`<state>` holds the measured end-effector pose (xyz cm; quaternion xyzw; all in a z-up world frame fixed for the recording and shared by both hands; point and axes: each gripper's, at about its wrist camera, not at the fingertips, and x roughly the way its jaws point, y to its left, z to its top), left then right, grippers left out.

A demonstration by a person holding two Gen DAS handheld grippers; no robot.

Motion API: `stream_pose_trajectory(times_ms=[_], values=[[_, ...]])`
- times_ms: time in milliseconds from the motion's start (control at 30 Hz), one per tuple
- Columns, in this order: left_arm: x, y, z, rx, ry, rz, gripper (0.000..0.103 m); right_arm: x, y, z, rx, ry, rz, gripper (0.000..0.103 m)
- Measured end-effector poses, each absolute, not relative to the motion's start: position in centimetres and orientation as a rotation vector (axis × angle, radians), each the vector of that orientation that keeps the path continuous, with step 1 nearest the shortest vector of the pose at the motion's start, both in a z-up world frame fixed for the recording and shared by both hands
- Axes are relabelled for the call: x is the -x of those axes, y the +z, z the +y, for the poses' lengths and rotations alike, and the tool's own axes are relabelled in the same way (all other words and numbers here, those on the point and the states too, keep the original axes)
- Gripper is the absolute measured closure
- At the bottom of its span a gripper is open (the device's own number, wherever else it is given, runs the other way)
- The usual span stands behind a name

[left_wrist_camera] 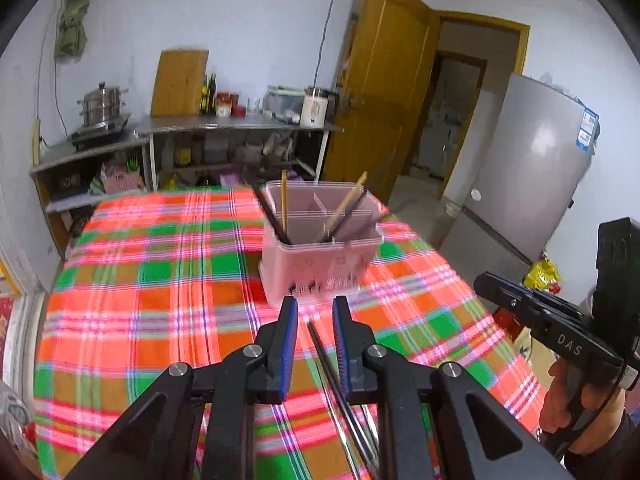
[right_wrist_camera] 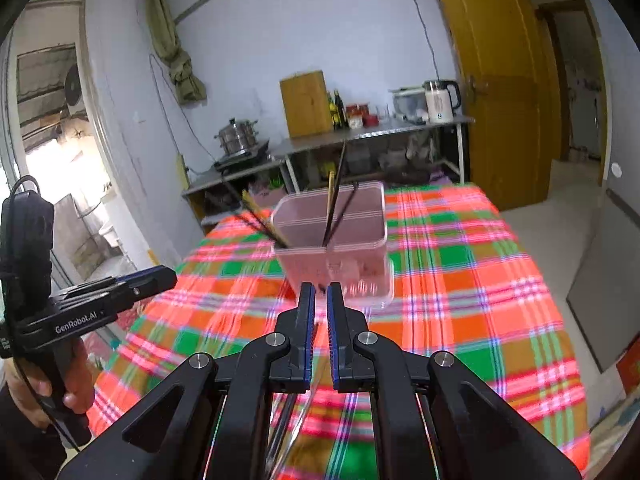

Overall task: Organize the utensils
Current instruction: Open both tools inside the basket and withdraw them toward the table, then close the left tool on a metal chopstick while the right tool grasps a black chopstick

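Observation:
A pink plastic utensil holder [left_wrist_camera: 320, 256] with inner dividers stands on the plaid tablecloth [left_wrist_camera: 160, 280]. Several chopsticks [left_wrist_camera: 344, 204] lean in its compartments. My left gripper [left_wrist_camera: 315, 304] is open just in front of the holder, above dark chopsticks [left_wrist_camera: 340, 384] that lie on the cloth under its fingers. In the right wrist view the holder [right_wrist_camera: 336, 248] stands ahead with chopsticks [right_wrist_camera: 334, 200] in it. My right gripper [right_wrist_camera: 320, 292] is slightly open and empty just before the holder. Dark chopsticks [right_wrist_camera: 286, 408] lie on the cloth beneath it.
A steel counter [left_wrist_camera: 236, 124] with a pot, bottles and a kettle stands behind the table. A wooden door [left_wrist_camera: 380, 92] and a grey fridge [left_wrist_camera: 532, 176] are at the right. The other handheld gripper [left_wrist_camera: 560, 332] shows at the right edge.

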<state>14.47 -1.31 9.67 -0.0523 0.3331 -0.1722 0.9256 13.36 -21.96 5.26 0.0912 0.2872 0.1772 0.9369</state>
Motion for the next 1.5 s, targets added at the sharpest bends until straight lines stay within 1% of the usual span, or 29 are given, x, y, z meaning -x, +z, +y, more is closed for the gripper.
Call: stream_pose_trajectory(times_ms=[533,733,767,800,867,1100,1367,1433,1500], values=[[-15.6,1.5,-2.0,0.155,-0.345,0.870,0.086,-14.2,-0.5,-22.1,-0.225,0.364,0.728,0.097],[-16.3,-1.9,-3.5,0.161,-0.366,0.953,0.085,-14.1,-1.6,-22.5,-0.234,0.354,0.754,0.097],[-16.4,-2.3,-3.9,0.161,-0.371,0.963,0.084,-14.1,-1.7,-22.6,-0.238,0.352,0.757,0.097],[-16.5,-2.6,-4.1,0.161,-0.374,0.967,0.080,-14.1,-1.8,-22.7,-0.239,0.351,0.759,0.097],[-16.8,-3.1,-4.5,0.158,-0.373,0.976,0.076,-14.2,-2.0,-22.9,-0.242,0.347,0.764,0.097],[-17.7,-4.9,-5.8,0.113,-0.331,1.025,0.076,-14.4,-2.6,-23.4,-0.254,0.345,0.775,0.097],[-17.8,-5.0,-7.0,0.021,-0.303,1.001,0.076,-14.6,-3.1,-23.2,-0.262,0.346,0.785,0.097],[-17.7,-5.1,-7.1,-0.017,-0.289,0.995,0.079,-14.7,-3.2,-23.0,-0.258,0.349,0.789,0.097],[-17.7,-5.0,-6.7,-0.021,-0.274,0.995,0.091,-14.8,-3.2,-22.8,-0.258,0.352,0.792,0.097]])
